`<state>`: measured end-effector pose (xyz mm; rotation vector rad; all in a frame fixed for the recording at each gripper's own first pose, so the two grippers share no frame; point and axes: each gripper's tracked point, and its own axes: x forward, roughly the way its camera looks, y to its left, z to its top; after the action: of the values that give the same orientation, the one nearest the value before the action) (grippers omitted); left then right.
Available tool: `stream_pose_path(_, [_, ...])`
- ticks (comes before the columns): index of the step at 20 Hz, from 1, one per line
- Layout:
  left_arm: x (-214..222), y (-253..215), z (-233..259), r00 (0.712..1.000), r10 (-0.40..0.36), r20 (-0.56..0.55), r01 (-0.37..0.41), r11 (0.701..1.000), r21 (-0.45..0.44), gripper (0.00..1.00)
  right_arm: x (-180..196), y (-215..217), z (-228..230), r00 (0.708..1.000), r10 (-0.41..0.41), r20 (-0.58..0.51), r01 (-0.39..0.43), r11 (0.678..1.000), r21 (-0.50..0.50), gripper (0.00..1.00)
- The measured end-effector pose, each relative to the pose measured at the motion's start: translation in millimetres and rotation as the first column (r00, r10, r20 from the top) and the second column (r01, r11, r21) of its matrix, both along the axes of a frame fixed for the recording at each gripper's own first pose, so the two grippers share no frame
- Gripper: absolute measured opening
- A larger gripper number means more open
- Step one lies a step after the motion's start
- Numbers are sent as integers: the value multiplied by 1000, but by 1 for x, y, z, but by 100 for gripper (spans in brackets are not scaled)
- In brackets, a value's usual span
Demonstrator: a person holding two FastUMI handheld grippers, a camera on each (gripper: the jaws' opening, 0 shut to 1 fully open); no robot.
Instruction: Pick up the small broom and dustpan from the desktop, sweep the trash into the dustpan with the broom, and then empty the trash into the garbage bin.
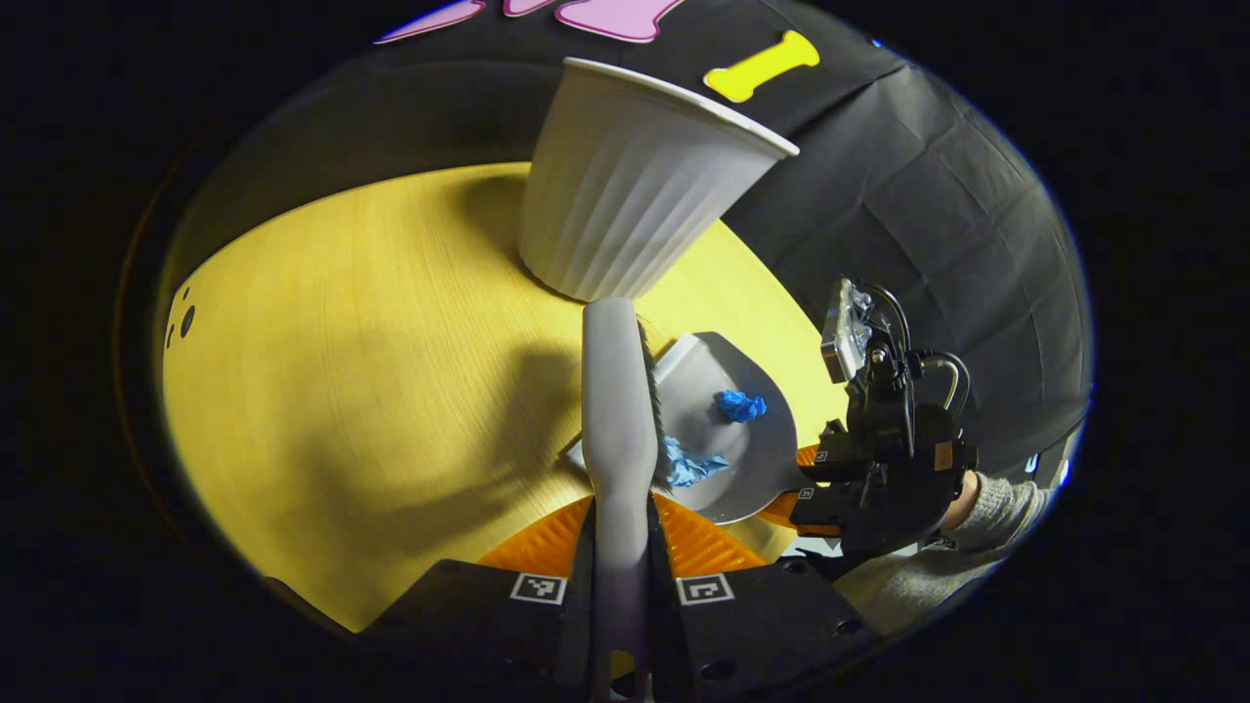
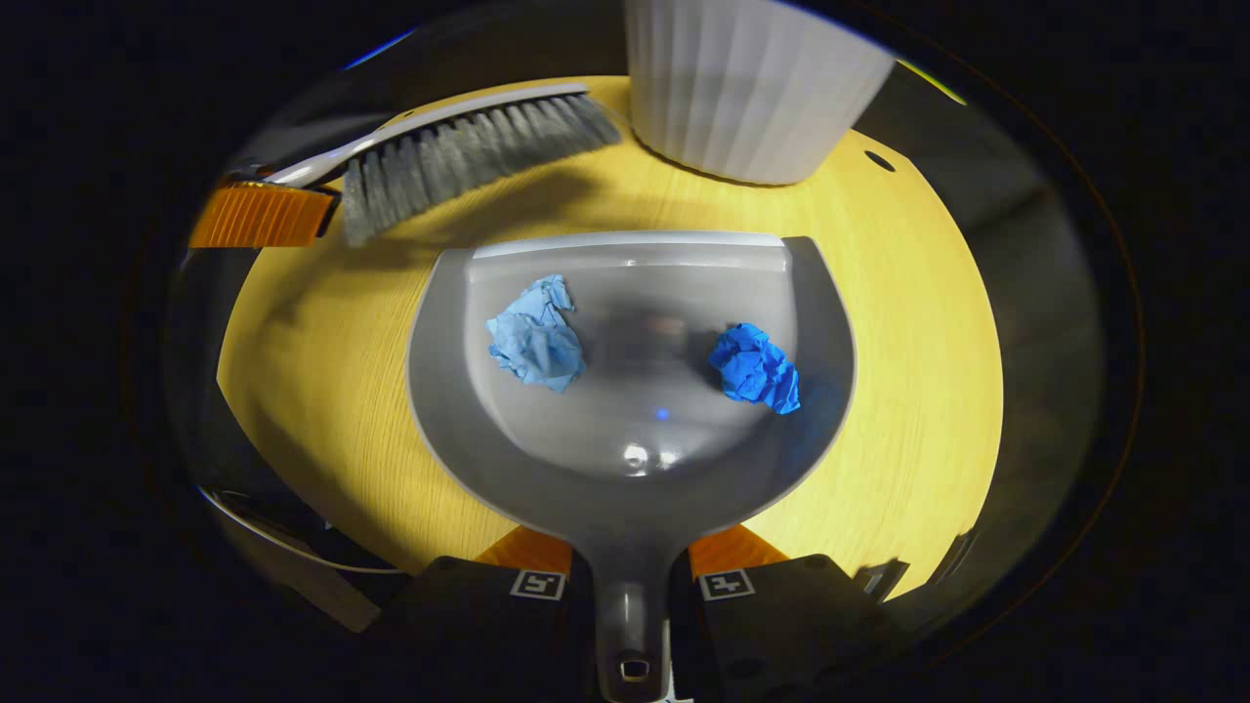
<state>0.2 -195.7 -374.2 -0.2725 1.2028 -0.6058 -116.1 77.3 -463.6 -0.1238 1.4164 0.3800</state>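
Grey dustpan (image 2: 635, 469) level in right hand-held gripper (image 2: 630, 576)

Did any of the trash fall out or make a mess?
No, nothing stands out. Both blue paper wads lie inside the dustpan, the bin stands upright, and the broom is beside the pan.

The small broom (image 2: 459, 146) has a pale handle and grey bristles; in the right gripper view it hangs above the yellow worktop, just beyond the dustpan's front lip. The grey dustpan (image 2: 625, 459) lies level, handle toward the camera, holding two crumpled paper wads: a light blue one (image 2: 535, 334) on the left and a deeper blue one (image 2: 754, 368) on the right. The white ribbed garbage bin (image 2: 752, 88) stands upright just past the dustpan.
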Motion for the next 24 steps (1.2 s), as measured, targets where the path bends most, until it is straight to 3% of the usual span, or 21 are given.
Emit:
stream_pose_path(6, [5, 73, -28, 995, 73, 73, -75, 997, 32, 27, 8, 10, 3, 994, -107, -19, 107, 994, 1, 35])
stream_pose_path(10, [-20, 109, -61, 994, 109, -4, -108, 989, 103, 26, 14, 14, 6, 990, -143, -10, 143, 990, 18, 35])
stream_pose_path(14, [-38, 143, -99, 995, 76, -58, -61, 973, 223, 27, 13, 15, -2, 983, -181, 21, 180, 983, 43, 35])
stream_pose_path(17, [-40, 150, -108, 996, 58, -64, -41, 968, 246, 30, 17, 16, 2, 973, -229, 36, 225, 971, 82, 35])
stream_pose_path(18, [-43, 148, -111, 996, 47, -70, -27, 966, 258, 27, 17, 16, 4, 971, -233, 49, 229, 970, 79, 35])
stream_pose_path(24, [-66, 150, -126, 986, -76, -147, 122, 934, 336, 30, 24, 14, -16, 960, -206, 189, 214, 976, -27, 35])
